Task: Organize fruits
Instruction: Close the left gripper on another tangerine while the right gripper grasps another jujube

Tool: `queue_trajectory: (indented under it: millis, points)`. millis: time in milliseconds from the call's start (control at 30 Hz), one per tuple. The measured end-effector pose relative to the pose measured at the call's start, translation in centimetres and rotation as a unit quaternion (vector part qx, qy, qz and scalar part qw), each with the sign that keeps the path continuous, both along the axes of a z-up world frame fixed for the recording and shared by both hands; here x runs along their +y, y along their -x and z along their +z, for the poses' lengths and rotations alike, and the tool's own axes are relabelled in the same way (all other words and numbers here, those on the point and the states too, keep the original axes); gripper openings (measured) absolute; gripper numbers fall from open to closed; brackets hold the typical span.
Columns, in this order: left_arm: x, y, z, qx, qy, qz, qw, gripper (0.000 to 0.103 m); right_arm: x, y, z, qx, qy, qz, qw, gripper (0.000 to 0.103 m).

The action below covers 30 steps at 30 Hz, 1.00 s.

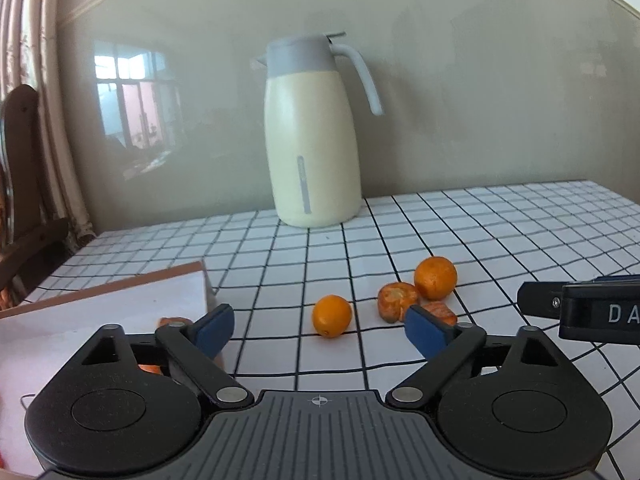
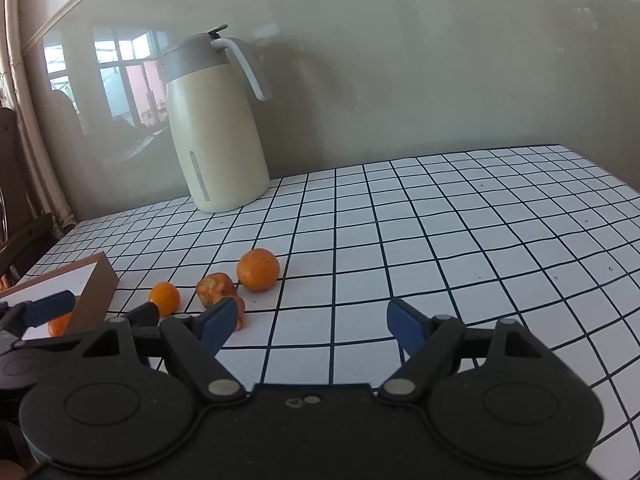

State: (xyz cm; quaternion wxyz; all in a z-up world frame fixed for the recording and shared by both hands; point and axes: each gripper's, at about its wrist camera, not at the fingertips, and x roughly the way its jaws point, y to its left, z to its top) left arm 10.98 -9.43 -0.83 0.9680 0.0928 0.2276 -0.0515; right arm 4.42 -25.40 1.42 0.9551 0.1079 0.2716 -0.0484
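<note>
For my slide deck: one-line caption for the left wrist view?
Open left gripper facing a small orange on the checked tablecloth, jug behind.

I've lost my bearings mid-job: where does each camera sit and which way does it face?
Left wrist: on the left gripper, facing the jug across the checked table; own open fingers show.
Right wrist: on the right gripper, same heading, further right; own open fingers and the left gripper show.
Shared: jug, oranges, box.

Thermos jug (image 1: 314, 136): cream body, grey lid and handle, upright on the tabletop (image 1: 500, 232).
Wall (image 1: 480, 80): glossy, right behind the jug.
Curtain (image 1: 48, 100): left of jug.
</note>
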Motion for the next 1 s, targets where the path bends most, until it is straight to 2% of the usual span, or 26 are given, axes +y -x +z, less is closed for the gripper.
queue_trajectory:
  millis: [100, 233, 367, 500, 667, 767, 833, 900, 1000]
  points:
    - [-0.3, -0.7, -0.2, 0.006, 0.001, 0.002, 1.0000, 0.089, -0.2, -0.2, -0.2, 0.003, -0.003, -0.001, 1.000, 0.074]
    - [-0.5, -1.9, -0.6, 0.019, 0.008, 0.010, 0.9997, 0.075, -0.4, -0.5, -0.6, 0.008, -0.009, 0.002, 1.000, 0.071]
    - [-0.4, -3.3, -1.1, 0.040, 0.019, 0.021, 0.9988, 0.074, -0.1, -0.8, -0.8, 0.010, -0.013, 0.004, 1.000, 0.071]
    - [-0.3, -4.5, -1.6, 0.059, 0.029, 0.028, 0.9974, 0.059, 0.2, -1.1, -0.8, 0.010, -0.016, 0.011, 1.000, 0.071]
    - [-0.4, -5.5, -2.0, 0.069, 0.038, 0.037, 0.9962, 0.057, 0.8, -1.7, -1.0, 0.012, -0.013, 0.023, 1.000, 0.069]
    - [-0.6, -5.9, -2.3, 0.076, 0.041, 0.039, 0.9955, 0.051, 1.1, -2.0, -1.0, 0.014, -0.015, 0.032, 0.999, 0.065]
    - [-0.7, -6.3, -2.6, 0.086, 0.044, 0.040, 0.9945, 0.038, 1.3, -2.2, -1.1, 0.017, -0.014, 0.036, 0.999, 0.063]
    - [-0.8, -6.5, -2.8, 0.091, 0.046, 0.037, 0.9941, 0.032, 1.5, -2.5, -1.1, 0.021, -0.017, 0.044, 0.999, 0.056]
    - [-0.9, -6.5, -2.8, 0.089, 0.044, 0.039, 0.9943, 0.031, 1.7, -3.0, -1.3, 0.027, -0.022, 0.051, 0.998, 0.052]
